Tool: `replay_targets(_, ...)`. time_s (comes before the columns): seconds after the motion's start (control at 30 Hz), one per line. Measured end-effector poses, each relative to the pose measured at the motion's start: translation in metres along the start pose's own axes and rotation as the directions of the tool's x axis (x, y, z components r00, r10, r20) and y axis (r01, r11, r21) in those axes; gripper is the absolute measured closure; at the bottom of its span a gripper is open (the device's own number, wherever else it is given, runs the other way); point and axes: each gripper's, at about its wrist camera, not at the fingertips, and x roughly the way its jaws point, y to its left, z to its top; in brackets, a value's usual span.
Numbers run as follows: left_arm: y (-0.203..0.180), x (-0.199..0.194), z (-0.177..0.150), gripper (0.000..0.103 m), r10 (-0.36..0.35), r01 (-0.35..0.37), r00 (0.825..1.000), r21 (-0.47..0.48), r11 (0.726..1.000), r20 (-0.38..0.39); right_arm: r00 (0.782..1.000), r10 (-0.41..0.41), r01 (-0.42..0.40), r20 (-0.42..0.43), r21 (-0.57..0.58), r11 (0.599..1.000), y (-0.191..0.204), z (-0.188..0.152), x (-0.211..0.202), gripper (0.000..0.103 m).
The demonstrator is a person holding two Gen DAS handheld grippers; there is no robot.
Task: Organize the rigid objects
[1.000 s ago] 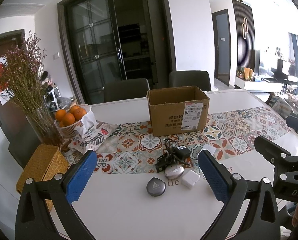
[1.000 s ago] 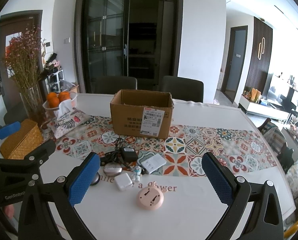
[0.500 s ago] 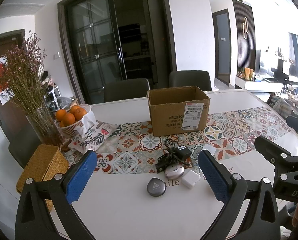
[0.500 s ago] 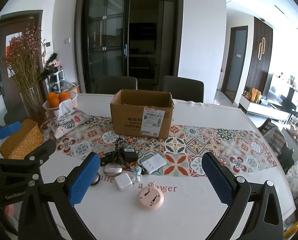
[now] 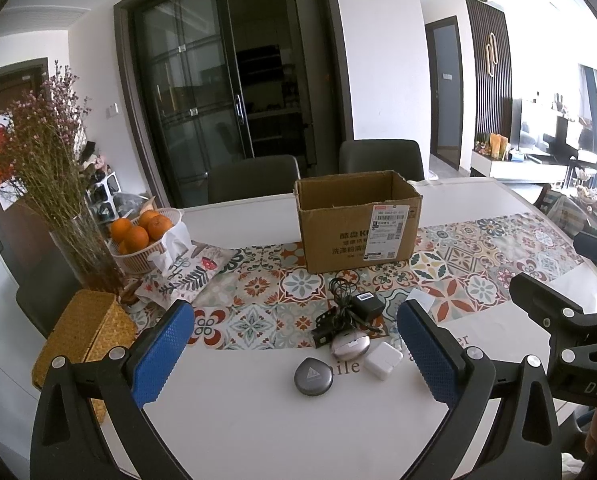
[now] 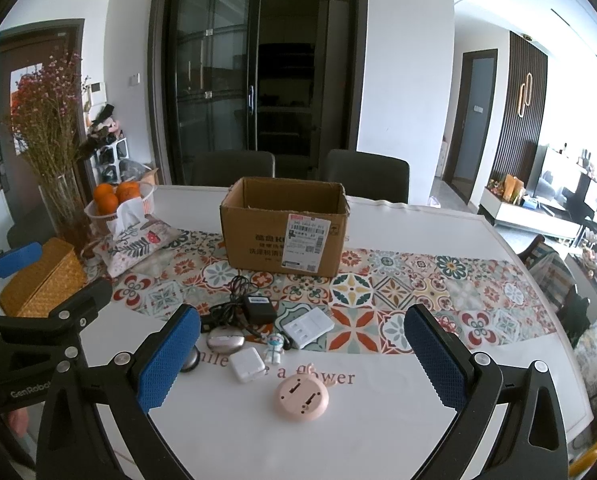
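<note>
An open cardboard box (image 5: 356, 222) (image 6: 284, 228) stands on the patterned runner. In front of it lie a black adapter with cable (image 5: 362, 306) (image 6: 258, 308), a silver oval case (image 5: 349, 347) (image 6: 225, 339), a white charger (image 5: 382, 360) (image 6: 247, 364), a grey round device (image 5: 313, 376), a white flat box (image 6: 308, 326), a small astronaut figure (image 6: 275, 348) and a pink round device (image 6: 301, 398). My left gripper (image 5: 294, 354) is open and empty above the near table. My right gripper (image 6: 302, 356) is open and empty, nearest the pink device.
At the left stand a vase of dried flowers (image 5: 58, 184), a basket of oranges (image 5: 142, 240), a patterned tissue pouch (image 5: 186, 276) and a woven box (image 5: 82, 340). Two chairs (image 6: 298, 172) stand behind the white table (image 5: 258, 420).
</note>
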Motion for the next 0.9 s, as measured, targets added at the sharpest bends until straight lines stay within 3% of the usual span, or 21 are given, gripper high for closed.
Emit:
replay_targets(0.53, 0.0, 0.004, 0.002, 0.0, -0.007, 0.007, 1.0, -0.001, 1.0, -0.02, 1.0, 0.006, -0.006, -0.022, 0.002, 1.0, 0.002, -0.001, 0.008, 0.001)
replay_targets(0.7, -0.003, 0.023, -0.002, 0.0, -0.017, 0.016, 0.998, -0.009, 1.0, -0.064, 0.999, 0.006, -0.005, -0.037, 0.002, 1.0, 0.003, -0.004, 0.014, 0.001)
replay_targets(0.9, -0.01, 0.041, -0.014, 0.0, -0.014, 0.013, 0.991, -0.013, 1.0, -0.13, 0.993, 0.01, -0.009, -0.118, 0.015, 1.0, -0.002, -0.016, 0.034, 0.001)
